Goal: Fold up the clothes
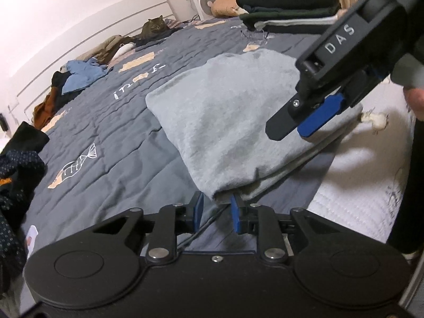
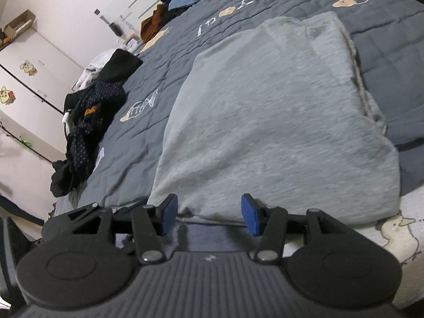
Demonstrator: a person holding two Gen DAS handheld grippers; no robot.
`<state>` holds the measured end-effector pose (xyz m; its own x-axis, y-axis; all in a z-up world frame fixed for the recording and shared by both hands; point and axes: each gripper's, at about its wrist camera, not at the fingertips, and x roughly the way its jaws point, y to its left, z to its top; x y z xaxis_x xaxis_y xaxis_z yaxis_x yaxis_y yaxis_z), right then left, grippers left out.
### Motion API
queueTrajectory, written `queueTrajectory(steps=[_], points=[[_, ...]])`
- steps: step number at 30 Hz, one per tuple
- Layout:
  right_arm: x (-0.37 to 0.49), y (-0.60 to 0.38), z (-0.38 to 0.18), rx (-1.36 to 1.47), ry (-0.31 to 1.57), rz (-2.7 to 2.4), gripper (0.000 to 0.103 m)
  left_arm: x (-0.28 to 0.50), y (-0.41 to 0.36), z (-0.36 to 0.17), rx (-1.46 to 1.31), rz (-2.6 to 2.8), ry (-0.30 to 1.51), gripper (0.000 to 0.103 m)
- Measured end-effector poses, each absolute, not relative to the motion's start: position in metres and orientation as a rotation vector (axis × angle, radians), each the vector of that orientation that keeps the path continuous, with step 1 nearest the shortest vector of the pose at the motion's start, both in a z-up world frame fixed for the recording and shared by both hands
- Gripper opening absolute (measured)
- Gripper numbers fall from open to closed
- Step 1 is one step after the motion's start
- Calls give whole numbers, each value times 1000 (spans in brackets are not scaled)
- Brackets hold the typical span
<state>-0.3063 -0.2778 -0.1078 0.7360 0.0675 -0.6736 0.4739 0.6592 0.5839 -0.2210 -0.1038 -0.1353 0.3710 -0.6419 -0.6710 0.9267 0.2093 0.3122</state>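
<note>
Lying folded on the quilt [image 2: 164,61], the grey garment [image 2: 278,122] seemingly touches neither spread-apart left gripper [image 1: 217,209] nor right gripper [image 2: 209,217].

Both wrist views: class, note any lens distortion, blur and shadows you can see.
Left wrist view: fisheye bends the headboard; the right gripper casts a shadow on the white sheet. Right wrist view: the grey garment looks slightly soft; corners vignette dark.

Both grippers are black with blue-padded jaws, silver screws, and "DAS" lettering on the right gripper [image 1: 304,122].
</note>
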Motion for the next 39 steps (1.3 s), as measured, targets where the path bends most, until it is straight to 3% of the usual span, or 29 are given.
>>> queueTrajectory(steps=[4, 9, 39], points=[[-302, -274, -112, 810, 757, -244, 52, -219, -106, -136, 754, -1127, 435, 22], [-300, -274, -122, 787, 823, -280, 52, -208, -104, -132, 721, -1109, 469, 11], [-298, -266, -121, 725, 849, -280, 52, -187, -92, -115, 594, -1113, 585, 12]])
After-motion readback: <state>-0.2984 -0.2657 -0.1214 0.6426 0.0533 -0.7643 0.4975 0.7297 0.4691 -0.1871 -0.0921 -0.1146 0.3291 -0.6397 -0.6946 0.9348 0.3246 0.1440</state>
